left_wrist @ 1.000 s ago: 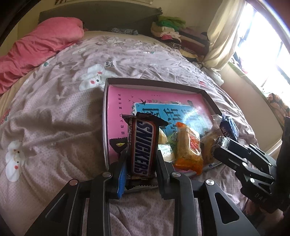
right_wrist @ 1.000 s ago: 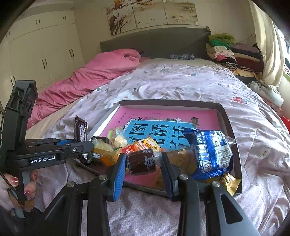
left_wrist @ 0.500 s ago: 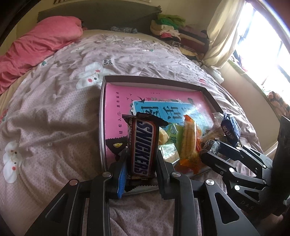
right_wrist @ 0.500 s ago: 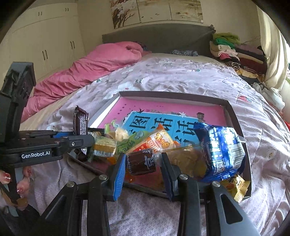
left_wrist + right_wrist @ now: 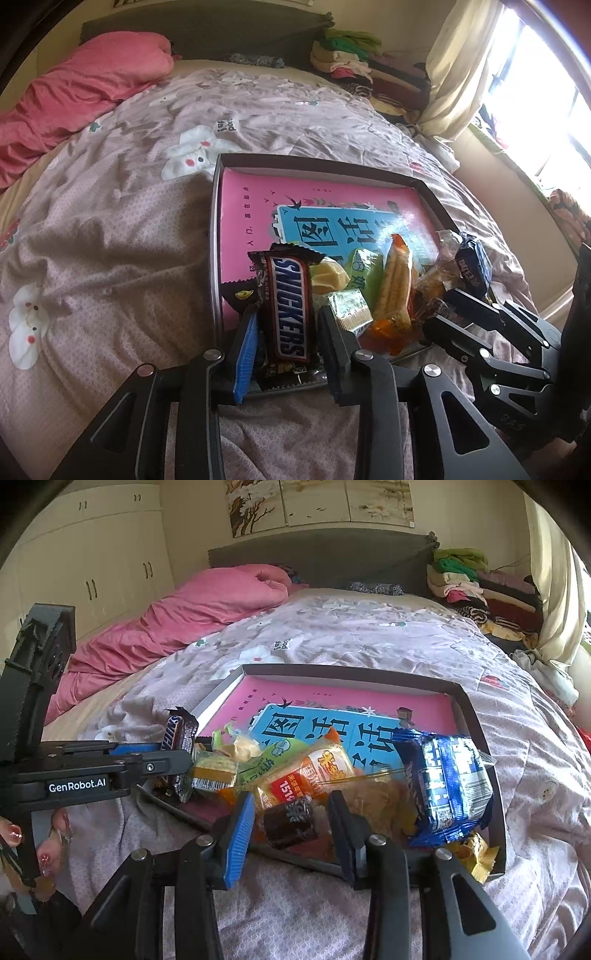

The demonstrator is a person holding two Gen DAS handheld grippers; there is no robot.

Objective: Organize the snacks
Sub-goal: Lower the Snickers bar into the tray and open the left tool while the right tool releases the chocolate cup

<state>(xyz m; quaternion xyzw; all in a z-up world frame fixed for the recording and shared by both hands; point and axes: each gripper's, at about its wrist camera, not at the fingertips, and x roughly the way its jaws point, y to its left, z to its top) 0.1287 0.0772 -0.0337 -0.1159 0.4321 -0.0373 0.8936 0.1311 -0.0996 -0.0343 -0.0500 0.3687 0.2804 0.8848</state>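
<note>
A Snickers bar (image 5: 288, 310) stands on end at the near left rim of the dark tray (image 5: 314, 160), which has a pink lining. My left gripper (image 5: 288, 321) straddles the bar, its jaws opening, with slim gaps at both pads. In the right wrist view my right gripper (image 5: 291, 808) is around a small dark brown packet (image 5: 290, 821) at the tray's near rim (image 5: 351, 672); its jaws are easing apart, clear of the packet. An orange packet (image 5: 314, 771), a green one (image 5: 364, 269) and a blue one (image 5: 450, 779) are piled between the grippers.
The tray lies on a bed with a mauve quilt (image 5: 110, 221). A pink duvet (image 5: 85, 85) is heaped at the far left, and folded clothes (image 5: 351, 55) are stacked by the headboard. A curtain and window stand on the right. A hand with red nails (image 5: 14, 830) holds the left gripper.
Both pairs of jaws have spread a little off the Snickers bar and the dark packet. The right gripper edged closer to the left one, and the orange packet tipped up on its edge.
</note>
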